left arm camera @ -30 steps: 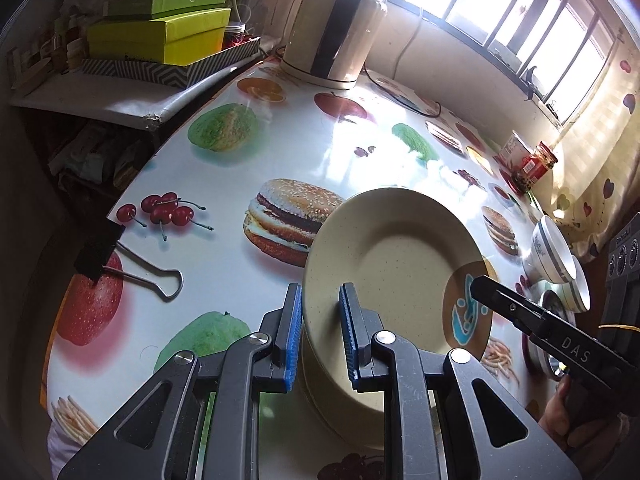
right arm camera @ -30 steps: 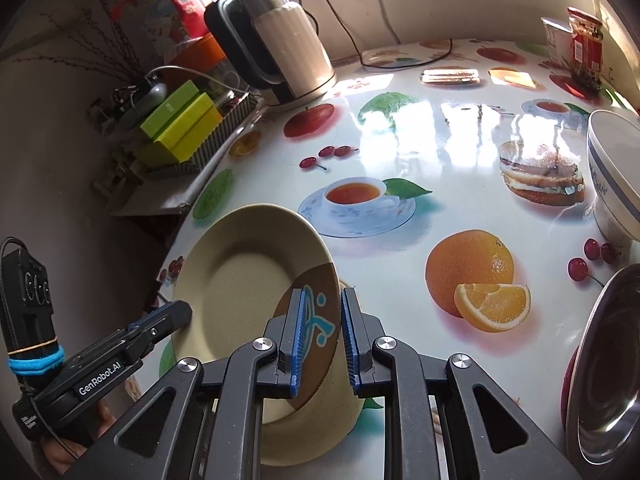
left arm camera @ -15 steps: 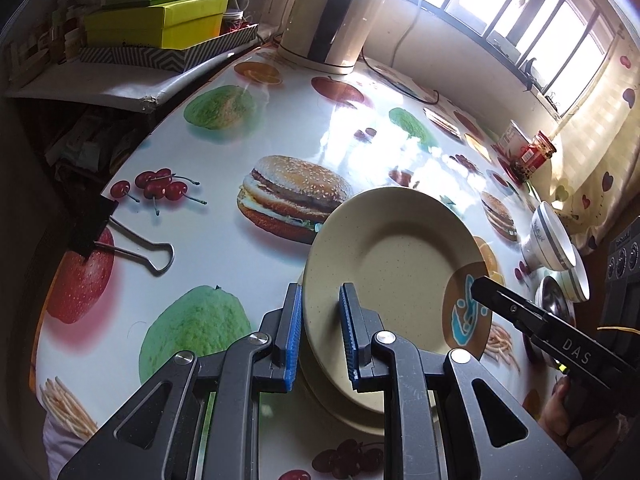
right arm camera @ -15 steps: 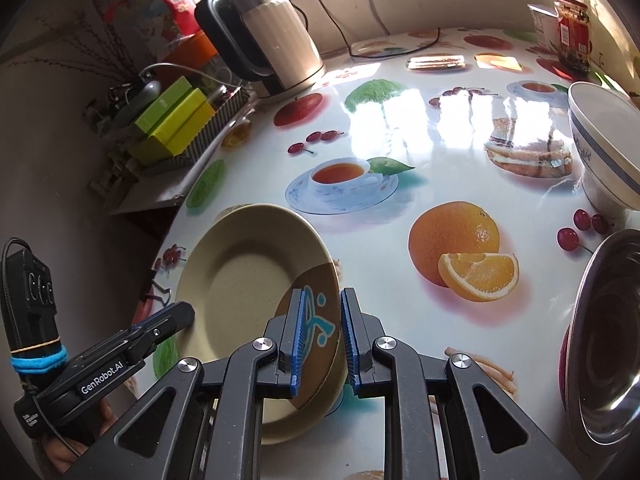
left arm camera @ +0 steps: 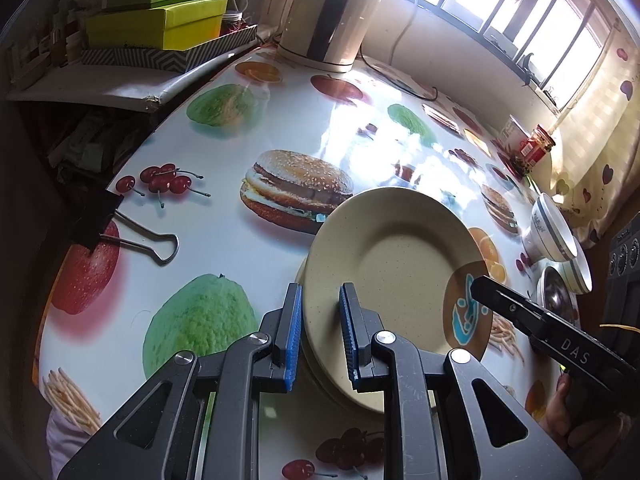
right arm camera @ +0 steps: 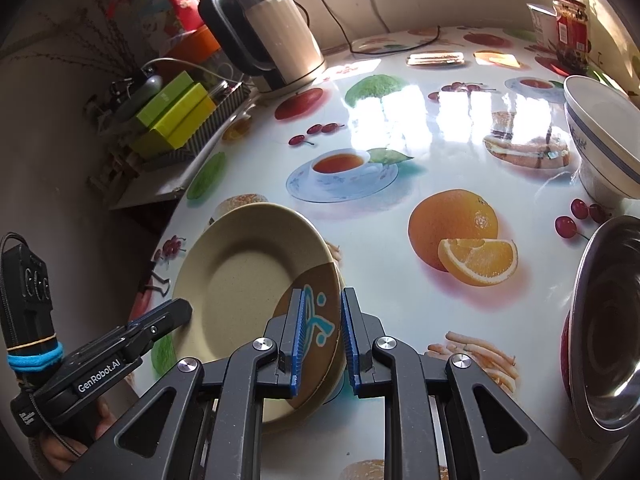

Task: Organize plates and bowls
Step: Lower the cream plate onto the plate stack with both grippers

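Printed table (left arm camera: 224,248), plate (left arm camera: 400,264) between both jaws

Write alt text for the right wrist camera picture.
The right gripper grips the rim of a beige plate with a brown patch, while the left gripper holds its far edge. A steel bowl sits right on the fruit-print tablecloth.

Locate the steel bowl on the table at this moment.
In the right wrist view the steel bowl sits at the right edge of the table, just in front of the blue-rimmed white bowl and right of the printed orange.
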Demonstrator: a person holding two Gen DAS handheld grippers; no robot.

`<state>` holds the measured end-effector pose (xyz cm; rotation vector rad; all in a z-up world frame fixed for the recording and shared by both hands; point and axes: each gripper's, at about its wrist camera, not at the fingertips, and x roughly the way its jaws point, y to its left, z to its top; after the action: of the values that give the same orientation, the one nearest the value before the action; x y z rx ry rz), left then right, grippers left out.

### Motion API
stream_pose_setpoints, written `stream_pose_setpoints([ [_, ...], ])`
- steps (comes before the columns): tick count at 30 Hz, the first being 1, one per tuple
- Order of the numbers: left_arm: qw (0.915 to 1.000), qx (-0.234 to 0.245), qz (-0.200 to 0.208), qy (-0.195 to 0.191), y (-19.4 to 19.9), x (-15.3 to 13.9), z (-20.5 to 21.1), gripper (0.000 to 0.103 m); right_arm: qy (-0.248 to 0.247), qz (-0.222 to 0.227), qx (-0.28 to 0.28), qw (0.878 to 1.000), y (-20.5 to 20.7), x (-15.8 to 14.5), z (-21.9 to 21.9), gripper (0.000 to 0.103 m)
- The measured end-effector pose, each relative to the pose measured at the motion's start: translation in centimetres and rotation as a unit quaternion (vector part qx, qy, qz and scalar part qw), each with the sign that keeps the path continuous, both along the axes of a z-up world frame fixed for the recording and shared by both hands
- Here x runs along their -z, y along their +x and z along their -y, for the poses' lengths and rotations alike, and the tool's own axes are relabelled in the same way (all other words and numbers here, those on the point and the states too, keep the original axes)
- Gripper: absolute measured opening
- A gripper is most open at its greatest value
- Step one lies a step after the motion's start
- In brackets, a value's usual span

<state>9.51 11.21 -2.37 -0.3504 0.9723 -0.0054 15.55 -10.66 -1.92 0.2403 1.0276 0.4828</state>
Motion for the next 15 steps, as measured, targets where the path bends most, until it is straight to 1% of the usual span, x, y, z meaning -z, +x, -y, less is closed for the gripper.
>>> stream_pose_setpoints([
  [11,0.9999,-0.001,-0.001,0.011,-0.34,0.15,0.26,0.019,-0.005,0.008,0.001,1.0,-0.27,-0.01,-0.12,0.018],
  [15,0.9999,0.0,0.0,0.014,-0.31,0.17,0.27,0.019,-0.019,0.017,-0.002,1.0,-0.48,-0.09,-0.43,0.019],
])
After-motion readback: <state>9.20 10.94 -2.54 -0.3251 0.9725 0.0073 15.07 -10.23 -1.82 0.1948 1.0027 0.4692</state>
